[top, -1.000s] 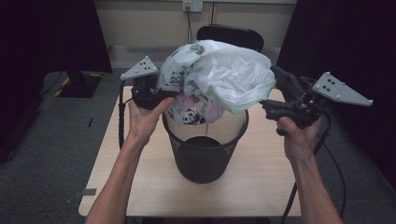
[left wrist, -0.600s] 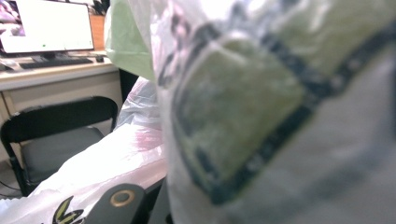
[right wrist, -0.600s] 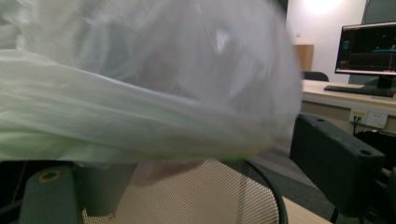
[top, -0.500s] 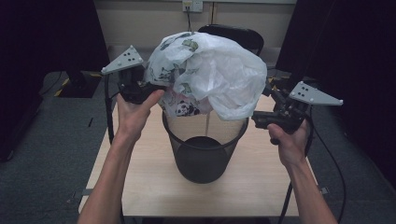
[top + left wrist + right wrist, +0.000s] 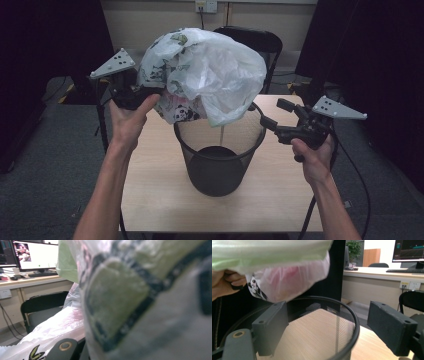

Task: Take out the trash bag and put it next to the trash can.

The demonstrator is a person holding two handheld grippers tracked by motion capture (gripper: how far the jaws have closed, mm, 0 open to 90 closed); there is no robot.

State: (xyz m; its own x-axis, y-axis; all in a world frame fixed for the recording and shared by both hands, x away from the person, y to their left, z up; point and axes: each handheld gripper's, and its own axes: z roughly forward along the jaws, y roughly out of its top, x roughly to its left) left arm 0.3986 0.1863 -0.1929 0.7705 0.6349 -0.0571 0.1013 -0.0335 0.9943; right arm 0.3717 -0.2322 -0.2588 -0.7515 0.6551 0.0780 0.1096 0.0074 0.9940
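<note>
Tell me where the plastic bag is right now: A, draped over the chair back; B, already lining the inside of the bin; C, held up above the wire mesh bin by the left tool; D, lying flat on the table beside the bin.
C: the plastic bag hangs in the air over the black wire mesh bin, pinched at its side by the left tool, while the right tool stands open at the rim.

1 plastic bag [image 5: 210, 70], 1 mesh bin [image 5: 218, 150], 1 table [image 5: 150, 175], 1 chair [image 5: 255, 42], 2 grippers.
</note>
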